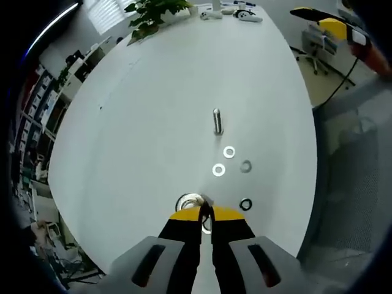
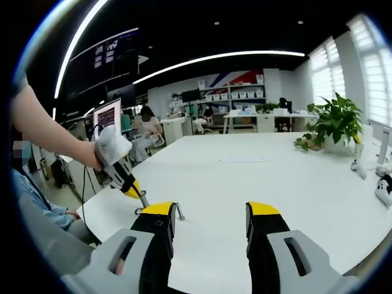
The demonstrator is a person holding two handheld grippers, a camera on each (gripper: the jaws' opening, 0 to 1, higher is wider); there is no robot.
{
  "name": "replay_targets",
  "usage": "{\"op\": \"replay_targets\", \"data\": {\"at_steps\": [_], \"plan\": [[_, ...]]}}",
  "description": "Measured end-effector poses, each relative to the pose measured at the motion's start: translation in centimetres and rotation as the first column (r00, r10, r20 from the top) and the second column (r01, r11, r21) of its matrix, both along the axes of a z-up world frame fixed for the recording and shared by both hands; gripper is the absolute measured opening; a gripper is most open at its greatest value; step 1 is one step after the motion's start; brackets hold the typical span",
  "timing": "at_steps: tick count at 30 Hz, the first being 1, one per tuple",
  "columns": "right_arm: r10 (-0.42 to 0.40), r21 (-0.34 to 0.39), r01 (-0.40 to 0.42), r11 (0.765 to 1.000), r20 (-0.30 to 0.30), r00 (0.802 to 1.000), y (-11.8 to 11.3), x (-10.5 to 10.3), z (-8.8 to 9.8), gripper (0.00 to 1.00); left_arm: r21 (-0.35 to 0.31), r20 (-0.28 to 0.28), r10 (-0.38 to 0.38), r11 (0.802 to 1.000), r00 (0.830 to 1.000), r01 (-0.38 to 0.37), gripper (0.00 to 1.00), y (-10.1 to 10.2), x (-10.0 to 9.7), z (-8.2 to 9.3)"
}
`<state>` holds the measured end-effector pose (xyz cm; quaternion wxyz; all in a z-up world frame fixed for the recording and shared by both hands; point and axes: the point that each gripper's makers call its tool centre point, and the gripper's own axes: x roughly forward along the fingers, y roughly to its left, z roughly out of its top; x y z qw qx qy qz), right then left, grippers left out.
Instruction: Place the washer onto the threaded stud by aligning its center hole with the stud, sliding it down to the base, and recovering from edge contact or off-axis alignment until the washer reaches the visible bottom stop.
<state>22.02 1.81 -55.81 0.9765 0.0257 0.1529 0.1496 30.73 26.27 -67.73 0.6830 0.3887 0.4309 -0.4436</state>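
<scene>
**Washer pinched near the stud**

A white table (image 1: pixel 153 122) in an open office carries an upright stud (image 1: pixel 217 120); no writing is legible. Beyond the stud from the plant (image 1: pixel 150 15), the left gripper (image 1: pixel 206 215) has its jaws nearly closed on a washer (image 1: pixel 190 201), loose washers (image 1: pixel 218 169) between. The right gripper (image 2: pixel 210 219) gapes wide, empty.

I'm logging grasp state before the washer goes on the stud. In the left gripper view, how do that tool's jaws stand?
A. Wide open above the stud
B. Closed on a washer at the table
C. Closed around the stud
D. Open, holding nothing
B: the left tool has its jaws pinched together on a washer at the white table, well short of the stud.
</scene>
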Motion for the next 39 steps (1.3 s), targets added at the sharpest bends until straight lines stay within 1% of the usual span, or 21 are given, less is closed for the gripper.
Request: {"op": "replay_targets", "data": {"at_steps": [5, 8, 12, 14, 17, 27, 29, 31, 36, 37, 39], "plan": [[-0.006, -0.003, 0.006, 1.0, 0.001, 1.0, -0.2, 0.0, 0.0, 0.49, -0.008, -0.009, 0.024, 1.0, 1.0, -0.024, 0.02, 0.1, 0.1, 0.0], [-0.008, -0.004, 0.008, 1.0, 0.0, 1.0, -0.2, 0.0, 0.0, 0.49, -0.005, -0.004, 0.023, 1.0, 1.0, -0.024, 0.02, 0.2, 0.0, 0.1], [-0.006, -0.007, 0.006, 1.0, 0.001, 1.0, -0.1, 0.0, 0.0, 0.49, -0.029, -0.002, 0.037, 0.999, 0.999, -0.037, 0.03, 0.1, 0.1, 0.6], [-0.007, -0.007, 0.007, 1.0, 0.002, 1.0, -0.1, 0.0, 0.0, 0.49, -0.051, 0.001, 0.058, 0.997, 0.998, -0.058, 0.04, 0.0, 0.4, 0.9], [-0.005, -0.011, 0.005, 1.0, -0.001, 1.0, -0.1, -0.1, 0.0, 0.49, -0.057, 0.007, 0.07, 0.996, 0.997, -0.07, 0.04, 0.2, 0.7, 0.9], [-0.003, -0.01, 0.003, 1.0, -0.004, 1.0, -0.1, 0.0, -0.1, 0.49, -0.06, 0.004, 0.097, 0.994, 0.995, -0.097, 0.04, 1.2, 0.6, 1.1], [0.0, -0.013, 0.0, 1.0, -0.004, 1.0, 0.0, 0.0, -0.1, 0.49, -0.06, 0.008, 0.102, 0.993, 0.995, -0.101, 0.04, 1.4, 0.7, 1.0], [-0.002, -0.01, 0.002, 1.0, -0.004, 1.0, -0.1, 0.0, -0.1, 0.49, -0.061, 0.001, 0.109, 0.992, 0.994, -0.108, 0.05, 1.5, 0.5, 0.9], [0.0, -0.01, 0.0, 1.0, -0.008, 1.0, 0.0, 0.0, -0.3, 0.49, -0.05, -0.004, 0.122, 0.991, 0.993, -0.122, 0.05, 2.3, 0.3, 0.1], [0.002, -0.01, -0.003, 1.0, -0.007, 1.0, 0.0, 0.0, -0.2, 0.49, -0.04, 0.002, 0.124, 0.991, 0.992, -0.124, 0.05, 2.6, 0.2, -0.1], [0.008, -0.011, -0.008, 1.0, -0.009, 1.0, 0.2, 0.0, -0.3, 0.49, -0.033, -0.009, 0.128, 0.991, 0.992, -0.129, 0.05, 2.9, -0.1, -0.4]]}}
